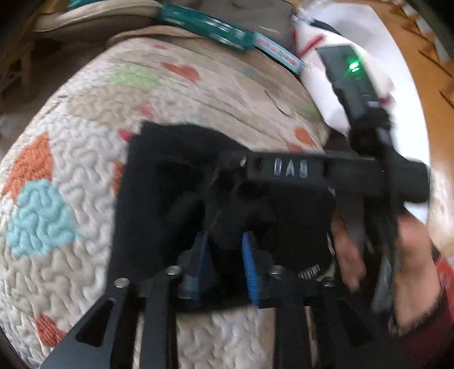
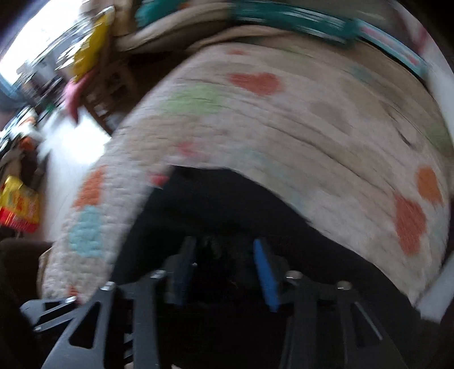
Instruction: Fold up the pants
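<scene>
Home bedroom: heart-patterned quilt (image 2: 283,127), wood floor (image 1: 425,56).

- The left wrist view looks steeply down along its own blue-padded fingers (image 1: 249,272) from close above the black pants (image 1: 147,198), which lie on a heart-patterned quilt (image 1: 56,176).
- It also catches the other gripper's body (image 1: 312,170) crossing its right half, with a hand (image 1: 408,264) beside it.
- The right wrist view also faces down, close over the pants (image 2: 227,204).
- Both views share the quilt (image 2: 283,127), the pants and a teal strip (image 1: 204,27) (image 2: 283,15) at the far edge.
</scene>
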Available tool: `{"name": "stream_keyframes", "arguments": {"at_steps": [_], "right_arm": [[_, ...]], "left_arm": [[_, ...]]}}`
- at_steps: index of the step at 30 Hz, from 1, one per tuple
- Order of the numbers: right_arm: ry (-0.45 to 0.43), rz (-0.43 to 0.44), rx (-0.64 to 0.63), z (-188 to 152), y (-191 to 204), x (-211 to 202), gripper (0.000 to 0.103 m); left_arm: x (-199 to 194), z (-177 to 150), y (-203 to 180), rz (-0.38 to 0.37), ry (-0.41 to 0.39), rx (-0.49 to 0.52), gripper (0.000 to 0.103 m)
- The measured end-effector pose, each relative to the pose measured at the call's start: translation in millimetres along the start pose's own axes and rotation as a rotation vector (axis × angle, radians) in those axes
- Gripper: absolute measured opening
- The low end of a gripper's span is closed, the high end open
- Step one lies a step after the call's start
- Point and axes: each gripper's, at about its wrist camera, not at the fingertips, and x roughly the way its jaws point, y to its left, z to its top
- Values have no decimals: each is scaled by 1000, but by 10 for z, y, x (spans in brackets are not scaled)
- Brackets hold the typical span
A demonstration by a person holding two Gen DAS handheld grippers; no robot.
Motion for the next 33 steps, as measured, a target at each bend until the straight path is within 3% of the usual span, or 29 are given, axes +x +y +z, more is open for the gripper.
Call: {"name": "stream_keyframes", "arguments": {"at_steps": [2, 5, 8, 11, 13, 16, 18, 19, 22, 24, 27, 30, 33], "right_arm": [[-27, -58, 74, -103, -311, -83, 61], [-82, -150, 131, -213, -573, -275, 61], [-165, -135, 184, -285, -641, -519, 61], [-233, -1, 202, -334, -489, -689, 61], [-233, 166, 234, -362, -357, -667, 61], [-185, 350, 288, -416, -228, -450, 60], [-123, 403, 327, -471, -196, -199, 60], [-93, 383, 340, -502, -189, -91, 60], [0, 189, 384, -579, -262, 141, 56], [34, 82, 425, -665, -356, 172, 60], [28, 108, 478, -760, -461, 138, 60], [-23, 38, 517, -863, -497, -47, 62], [-95, 28, 573, -991, -587, -259, 63]], "left_arm": [[-99, -94, -26, -17, 0, 39, 40], [-309, -168, -33, -1, -24, 89, 41], [-441, -125, 88, 42, -66, 61, 46], [-411, -46, 293, 124, -68, -13, 46], [-325, -25, 382, 165, -63, -24, 46], [-150, -39, 438, 210, -31, -4, 46], [-66, -74, 468, 224, -5, 0, 46], [-18, -104, 487, 232, 6, 0, 46], [51, -153, 542, 236, 22, -6, 46], [72, -162, 573, 228, 25, -2, 46], [41, -187, 581, 219, 28, 4, 46], [-29, -179, 562, 224, 22, 13, 46], [-113, -130, 541, 229, 5, 28, 46]]}}
